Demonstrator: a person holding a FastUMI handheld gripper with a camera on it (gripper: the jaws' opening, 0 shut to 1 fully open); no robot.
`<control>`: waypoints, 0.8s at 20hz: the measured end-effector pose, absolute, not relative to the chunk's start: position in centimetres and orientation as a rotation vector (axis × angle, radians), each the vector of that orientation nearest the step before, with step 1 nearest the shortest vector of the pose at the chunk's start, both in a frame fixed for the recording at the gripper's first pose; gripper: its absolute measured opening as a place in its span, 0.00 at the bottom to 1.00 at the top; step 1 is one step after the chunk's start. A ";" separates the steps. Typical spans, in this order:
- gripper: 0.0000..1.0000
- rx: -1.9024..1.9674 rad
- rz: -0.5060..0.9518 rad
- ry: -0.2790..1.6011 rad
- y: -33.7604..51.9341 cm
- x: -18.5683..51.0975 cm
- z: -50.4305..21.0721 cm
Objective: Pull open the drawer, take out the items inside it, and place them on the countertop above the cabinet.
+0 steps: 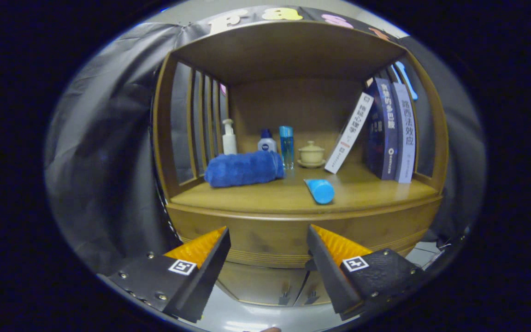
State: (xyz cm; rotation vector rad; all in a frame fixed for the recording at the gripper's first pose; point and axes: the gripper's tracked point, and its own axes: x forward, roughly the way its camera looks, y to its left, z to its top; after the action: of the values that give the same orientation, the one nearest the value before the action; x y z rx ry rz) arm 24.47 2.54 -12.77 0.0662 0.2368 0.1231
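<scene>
My gripper (268,237) stands open in front of the wooden cabinet (293,230), its fingers level with the cabinet's front band and nothing between them. Below the fingers are two lower drawer or door fronts with small dark handles (286,295), both closed. On the countertop (376,191) beyond the fingers lie a rolled blue towel (243,168) on the left and a light blue tube (320,190) near the front edge, on its side.
At the back of the shelf stand a white pump bottle (228,137), a small white-and-blue bottle (267,141), a tall blue bottle (286,146) and a lidded cup on a saucer (311,154). Books (392,133) lean at the right. Slatted side walls and a wooden top enclose the countertop.
</scene>
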 end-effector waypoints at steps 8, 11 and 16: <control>0.99 0.002 0.034 0.032 -1.2 16.7 1.2; 0.99 -0.030 -0.043 -0.006 -3.6 13.5 4.9; 0.99 -0.035 -0.176 -0.045 -7.4 7.5 8.7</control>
State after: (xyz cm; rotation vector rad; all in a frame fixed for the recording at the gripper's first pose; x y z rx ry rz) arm 7.46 -7.35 8.73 -0.0353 -0.0449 -0.1764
